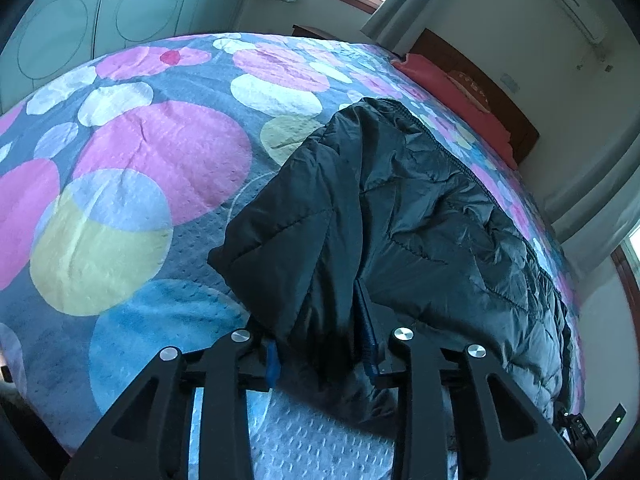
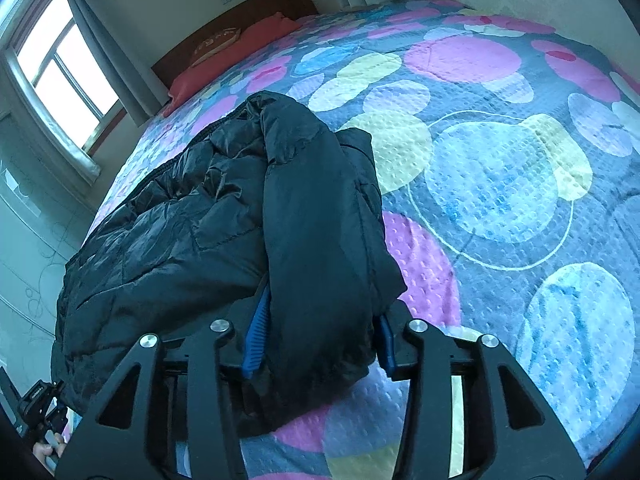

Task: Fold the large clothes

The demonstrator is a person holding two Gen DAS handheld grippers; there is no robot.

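A black quilted puffer jacket (image 1: 420, 216) lies on a bed with a circle-patterned cover (image 1: 140, 184). A sleeve is folded over its body. My left gripper (image 1: 322, 354) has its blue-padded fingers (image 1: 370, 344) on either side of a fold of the jacket's near edge, closed on the fabric. In the right wrist view the same jacket (image 2: 168, 232) lies left of centre, and my right gripper (image 2: 320, 340) grips the thick sleeve (image 2: 312, 220) between its blue pads (image 2: 256, 336). The other gripper (image 2: 40, 404) shows at the lower left.
A red pillow (image 1: 460, 92) and a dark wooden headboard (image 1: 492, 88) are at the bed's far end. Windows with curtains (image 2: 60, 56) and a wall air conditioner (image 1: 568, 4) surround the bed. The bedcover (image 2: 500, 184) stretches wide beside the jacket.
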